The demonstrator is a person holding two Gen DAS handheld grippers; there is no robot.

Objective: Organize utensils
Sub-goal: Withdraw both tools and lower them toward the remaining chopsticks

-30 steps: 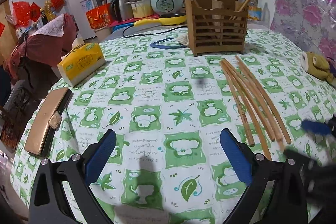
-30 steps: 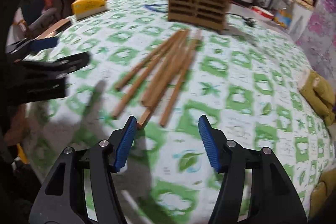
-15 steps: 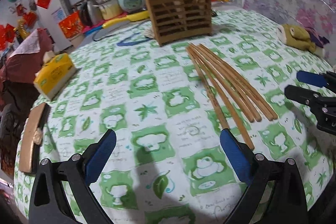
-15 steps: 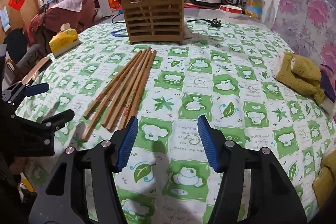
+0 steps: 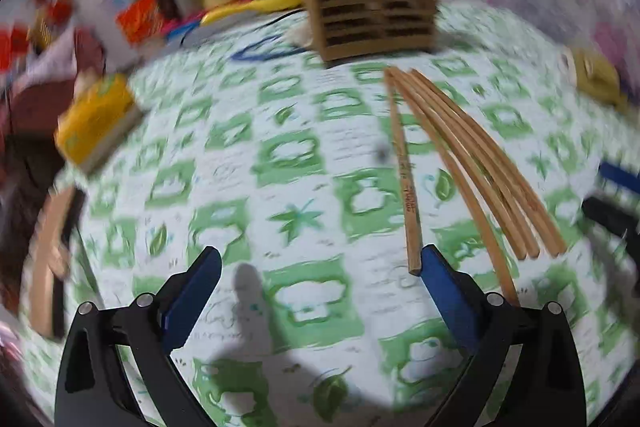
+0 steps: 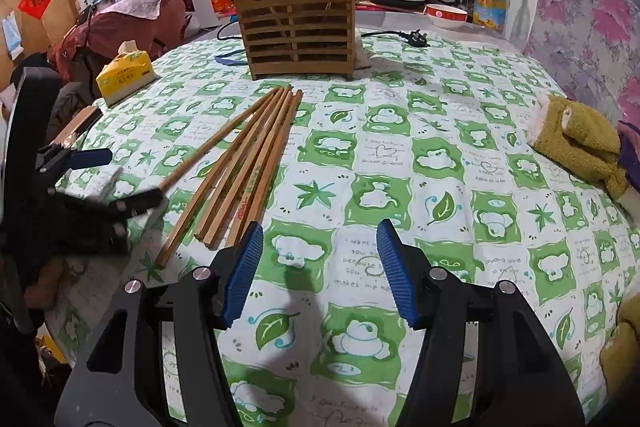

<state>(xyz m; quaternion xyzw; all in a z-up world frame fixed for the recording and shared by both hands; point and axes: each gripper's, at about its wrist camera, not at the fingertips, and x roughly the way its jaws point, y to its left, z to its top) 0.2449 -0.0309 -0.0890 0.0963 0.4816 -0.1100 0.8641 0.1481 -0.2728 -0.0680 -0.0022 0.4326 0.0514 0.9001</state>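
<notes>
Round table under a green-and-white patterned cloth. Five wooden chopsticks lying loose in a fan on the cloth, far tips close together just in front of a slatted wooden holder. More chopsticks standing upright inside the holder. Left gripper spread wide, nothing between its blue pads, right pad just beside the near end of one chopstick; view blurred. Right gripper also spread, empty, hovering over bare cloth just right of the chopsticks' near ends. Yellow tissue pack near the table's left edge, a plush toy at the right.
</notes>
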